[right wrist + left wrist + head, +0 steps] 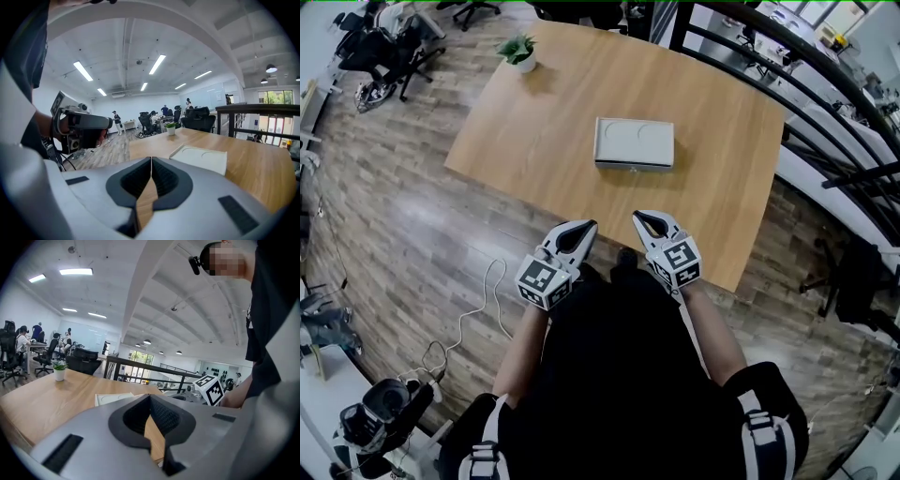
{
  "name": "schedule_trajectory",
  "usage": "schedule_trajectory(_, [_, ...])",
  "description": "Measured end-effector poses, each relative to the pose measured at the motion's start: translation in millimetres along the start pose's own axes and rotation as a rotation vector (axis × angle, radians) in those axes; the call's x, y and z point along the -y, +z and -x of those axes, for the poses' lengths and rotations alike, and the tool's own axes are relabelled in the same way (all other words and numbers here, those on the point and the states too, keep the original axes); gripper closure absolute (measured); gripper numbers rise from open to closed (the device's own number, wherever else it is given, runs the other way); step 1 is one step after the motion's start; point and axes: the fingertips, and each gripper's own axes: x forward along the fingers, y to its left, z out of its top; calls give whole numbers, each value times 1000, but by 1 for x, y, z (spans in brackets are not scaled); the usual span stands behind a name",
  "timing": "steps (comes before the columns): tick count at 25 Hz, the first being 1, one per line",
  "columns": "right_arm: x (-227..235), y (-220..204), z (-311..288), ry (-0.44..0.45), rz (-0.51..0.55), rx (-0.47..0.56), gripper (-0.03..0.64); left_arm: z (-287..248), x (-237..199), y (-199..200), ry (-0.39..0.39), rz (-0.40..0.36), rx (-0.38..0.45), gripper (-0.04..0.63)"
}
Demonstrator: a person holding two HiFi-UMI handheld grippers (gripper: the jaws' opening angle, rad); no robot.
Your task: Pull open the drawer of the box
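In the head view, the flat pale-grey rectangular box (634,142) lies alone near the middle of the light wooden table (553,103), upper centre of the frame. Its darker front edge faces the person, probably so the drawer can slide toward them. Any handle is too small to make out. Its lid shows two shallow round recesses. The left tool (584,228) and right tool (641,219) hover side by side at the table's near edge, lower centre, well apart from the box. Both point at it, which I judge to be an approach not yet finished. A small green plant in a white pot (521,52) stands at the far upper-left corner.

In the left gripper view, the left tool (150,396) has its jaws closed together on nothing. The box (112,398) sits just above them, left of centre.

In the right gripper view, the right tool (151,159) is likewise pinched closed and empty. The box (199,158) is at centre right, with its drawer apparently still closed.
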Motion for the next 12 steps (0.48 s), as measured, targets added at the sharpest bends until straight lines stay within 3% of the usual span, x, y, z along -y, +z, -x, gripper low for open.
schedule_trajectory(12, [32,7,-27,-40,-357,133,591,-7,-26,-2,-15,36,4,573])
